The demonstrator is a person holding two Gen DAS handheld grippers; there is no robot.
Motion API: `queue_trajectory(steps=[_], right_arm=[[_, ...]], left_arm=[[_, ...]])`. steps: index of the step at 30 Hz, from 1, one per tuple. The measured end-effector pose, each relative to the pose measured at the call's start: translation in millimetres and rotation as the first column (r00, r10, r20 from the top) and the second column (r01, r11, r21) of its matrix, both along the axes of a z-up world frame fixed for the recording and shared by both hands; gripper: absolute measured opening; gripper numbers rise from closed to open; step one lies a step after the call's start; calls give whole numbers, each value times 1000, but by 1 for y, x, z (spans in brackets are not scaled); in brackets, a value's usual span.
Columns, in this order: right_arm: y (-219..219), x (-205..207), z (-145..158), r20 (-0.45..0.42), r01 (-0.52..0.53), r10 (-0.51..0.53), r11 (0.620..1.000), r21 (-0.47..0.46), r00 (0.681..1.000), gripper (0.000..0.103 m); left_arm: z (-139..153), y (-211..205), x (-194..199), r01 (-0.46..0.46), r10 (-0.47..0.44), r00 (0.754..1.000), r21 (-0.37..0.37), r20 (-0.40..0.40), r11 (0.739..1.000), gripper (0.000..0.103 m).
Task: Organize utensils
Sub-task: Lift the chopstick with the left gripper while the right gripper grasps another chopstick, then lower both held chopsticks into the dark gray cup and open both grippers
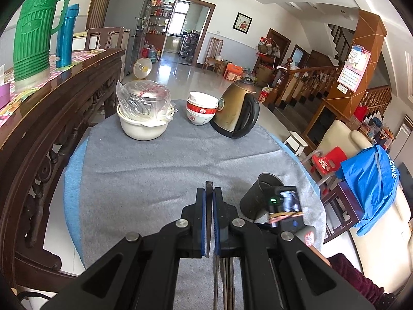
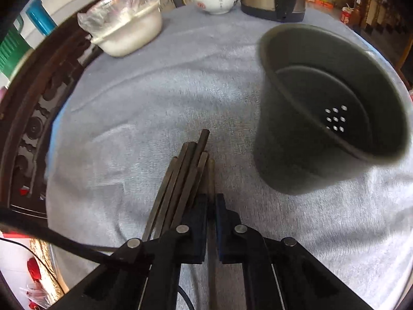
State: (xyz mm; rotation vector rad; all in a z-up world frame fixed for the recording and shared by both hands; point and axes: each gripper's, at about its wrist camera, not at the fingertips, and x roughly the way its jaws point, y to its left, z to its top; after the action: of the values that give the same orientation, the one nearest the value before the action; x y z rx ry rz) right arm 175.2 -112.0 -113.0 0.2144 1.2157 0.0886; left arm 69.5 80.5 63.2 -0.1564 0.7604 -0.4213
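Note:
A dark grey utensil holder [image 2: 330, 113] with drain holes stands on the grey cloth [image 2: 167, 82]; it also shows in the left wrist view [image 1: 258, 193], at the right. My right gripper [image 2: 211, 199] is shut on one dark chopstick [image 2: 211, 175], left of the holder. Several more dark chopsticks [image 2: 185, 170] lie bundled beside its left finger. My left gripper [image 1: 209, 193] is shut on a thin dark chopstick [image 1: 208, 188], held above the cloth [image 1: 160, 170]. The right gripper's body [image 1: 286, 204] sits by the holder.
At the table's far side stand a white bowl with a bagged metal pot [image 1: 144, 113], stacked red-and-white bowls [image 1: 201, 108] and a brass kettle [image 1: 237, 111]. A carved wooden sideboard [image 1: 51, 118] borders the left, with a green thermos [image 1: 36, 31].

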Motion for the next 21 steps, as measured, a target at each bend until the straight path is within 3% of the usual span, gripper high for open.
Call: queue_trajectory(steps=[6,13,16,18,21], right_arm=[[-16,-33,43,158,-21,8,997,78,987,6],[-50,-73,118,407,-32,-47,982,186,912,6],[-71,-95,154,579,-42,-133,960,278,804,6],[-85,-109,172,685,-20,-209,950,311,697,6],[-99,-125,189,815,40,-297,946,321,497,6]], left_arm=[[3,-3,-3,-17,17,1000,1,-3,1000,5],[28,-18,-11,-3,2,999,17,53,1000,5],[45,-28,-13,9,-9,996,8,85,1000,5],[59,-36,-13,18,-17,993,-7,118,1000,5],[74,-49,-11,20,-16,986,-20,168,1000,5]])
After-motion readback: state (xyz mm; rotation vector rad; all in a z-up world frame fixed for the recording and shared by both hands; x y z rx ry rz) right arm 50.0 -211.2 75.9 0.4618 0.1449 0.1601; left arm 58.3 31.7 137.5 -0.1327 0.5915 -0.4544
